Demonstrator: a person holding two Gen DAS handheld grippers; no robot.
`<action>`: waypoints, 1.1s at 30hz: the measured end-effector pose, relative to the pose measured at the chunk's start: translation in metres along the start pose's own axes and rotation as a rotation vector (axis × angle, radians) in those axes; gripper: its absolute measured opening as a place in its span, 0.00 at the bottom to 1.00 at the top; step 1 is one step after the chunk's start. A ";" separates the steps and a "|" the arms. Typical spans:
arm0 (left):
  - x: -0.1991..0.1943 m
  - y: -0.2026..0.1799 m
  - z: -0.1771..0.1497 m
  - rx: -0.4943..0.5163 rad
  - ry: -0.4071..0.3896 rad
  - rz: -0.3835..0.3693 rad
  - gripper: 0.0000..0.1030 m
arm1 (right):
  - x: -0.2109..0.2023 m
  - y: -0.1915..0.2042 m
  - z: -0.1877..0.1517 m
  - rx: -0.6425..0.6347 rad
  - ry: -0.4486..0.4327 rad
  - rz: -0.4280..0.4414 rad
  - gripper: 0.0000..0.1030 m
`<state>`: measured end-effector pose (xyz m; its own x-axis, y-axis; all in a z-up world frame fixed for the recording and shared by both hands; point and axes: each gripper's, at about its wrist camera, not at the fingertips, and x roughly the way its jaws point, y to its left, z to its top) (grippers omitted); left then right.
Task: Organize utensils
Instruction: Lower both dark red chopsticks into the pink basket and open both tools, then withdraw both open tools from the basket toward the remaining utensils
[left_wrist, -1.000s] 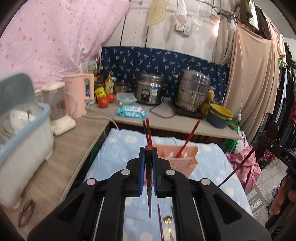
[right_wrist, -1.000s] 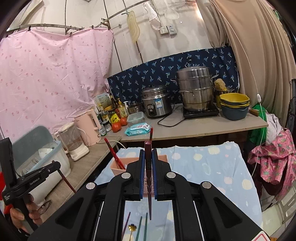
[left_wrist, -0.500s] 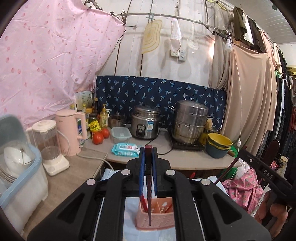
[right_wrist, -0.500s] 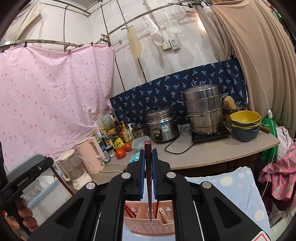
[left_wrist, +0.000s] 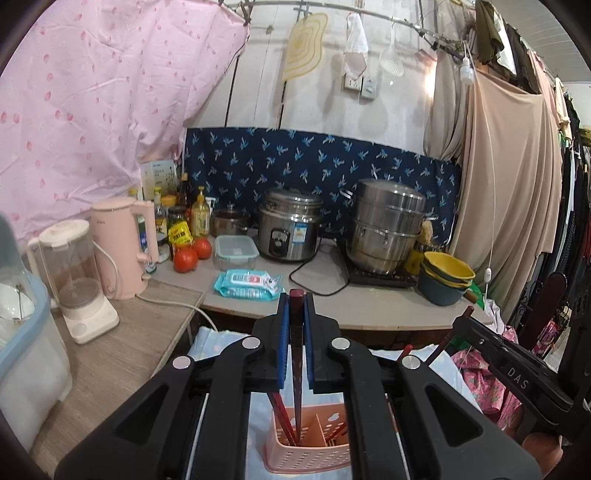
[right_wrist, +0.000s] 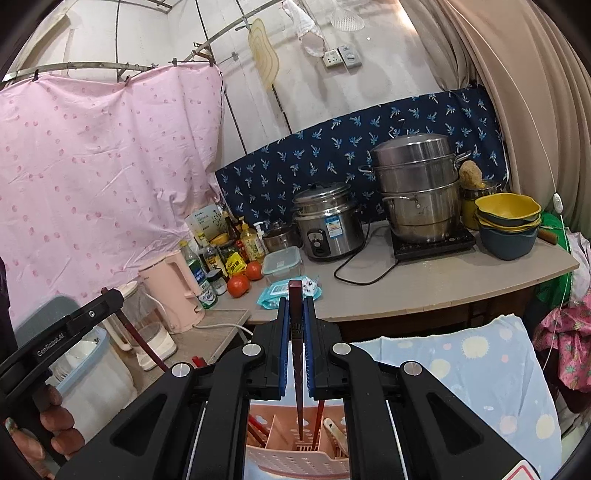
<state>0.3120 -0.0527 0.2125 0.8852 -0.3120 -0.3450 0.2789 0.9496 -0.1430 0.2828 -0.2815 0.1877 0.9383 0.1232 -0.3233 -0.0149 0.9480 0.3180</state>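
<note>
- Chopsticks: one dark red chopstick (left_wrist: 295, 354) is clamped in the left gripper (left_wrist: 294, 314), another (right_wrist: 296, 354) in the right gripper (right_wrist: 296, 314).
- Both tips hang over the pink utensil caddy (left_wrist: 306, 454) on the blue spotted cloth (right_wrist: 480, 369).
- Red chopsticks already stand inside.

A rice cooker (left_wrist: 289, 230) is sitting beside a stacked steel steamer (left_wrist: 388, 225) on the counter (left_wrist: 369, 306). Two tomatoes (left_wrist: 192, 254) are lying near a pink kettle (left_wrist: 123, 245), with yellow bowls (right_wrist: 508, 225) stacking at the far end

"GenRobot.AI" on left claw (right_wrist: 79, 325)
</note>
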 end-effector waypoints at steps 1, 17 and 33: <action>0.004 0.002 -0.004 -0.004 0.011 0.001 0.07 | 0.004 0.000 -0.004 -0.004 0.012 -0.002 0.07; 0.027 0.016 -0.030 -0.052 0.091 0.017 0.08 | 0.029 -0.005 -0.032 -0.025 0.092 -0.033 0.08; 0.013 0.016 -0.045 -0.034 0.090 0.048 0.44 | 0.014 -0.007 -0.041 -0.028 0.080 -0.049 0.35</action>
<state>0.3113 -0.0427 0.1636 0.8597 -0.2689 -0.4343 0.2225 0.9625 -0.1555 0.2817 -0.2741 0.1450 0.9075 0.0986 -0.4083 0.0197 0.9610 0.2758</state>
